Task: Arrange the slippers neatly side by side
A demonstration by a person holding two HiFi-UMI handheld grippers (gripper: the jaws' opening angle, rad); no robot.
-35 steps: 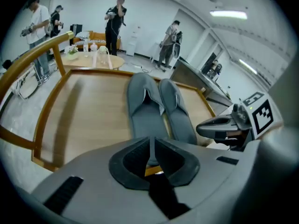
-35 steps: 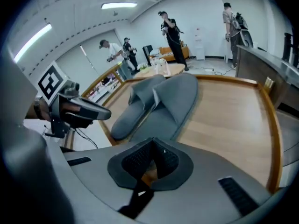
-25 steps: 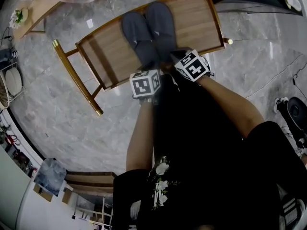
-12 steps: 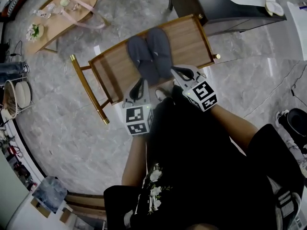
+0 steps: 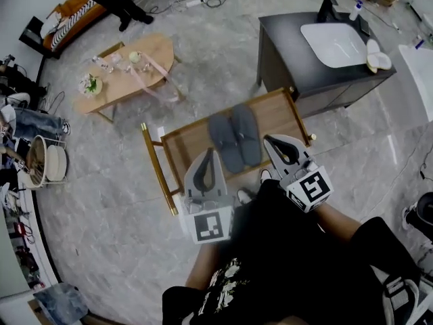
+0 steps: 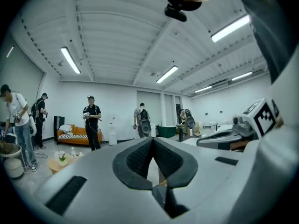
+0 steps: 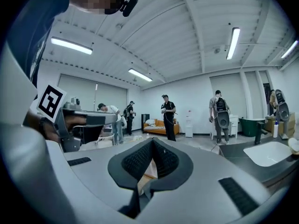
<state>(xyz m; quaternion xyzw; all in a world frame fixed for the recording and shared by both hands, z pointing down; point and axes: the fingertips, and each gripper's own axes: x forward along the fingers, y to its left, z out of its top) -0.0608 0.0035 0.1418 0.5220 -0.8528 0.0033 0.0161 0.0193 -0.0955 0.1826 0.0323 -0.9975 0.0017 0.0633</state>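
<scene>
Two grey slippers (image 5: 234,137) lie side by side, touching, toes pointing away from me, on a wooden bench (image 5: 186,144) with a gold-coloured frame. My left gripper (image 5: 209,152) is raised over the bench's near edge, just left of the slippers' heels, shut and empty. My right gripper (image 5: 270,139) is held just right of the slippers, also shut and empty. In the left gripper view the left gripper (image 6: 153,139) points out into the room with its pads together. The right gripper (image 7: 152,142) does the same in the right gripper view. Neither touches a slipper.
A dark cabinet (image 5: 291,66) with a white basin (image 5: 333,44) stands behind the bench on the right. An oval wooden table (image 5: 125,70) with small items is at the back left. A rack with plates (image 5: 44,162) is at the far left. Several people (image 6: 91,121) stand in the room.
Both grippers have drawn back from the slippers' heels and lifted. The left jaws have closed. The head view has risen and takes in more of the room.
</scene>
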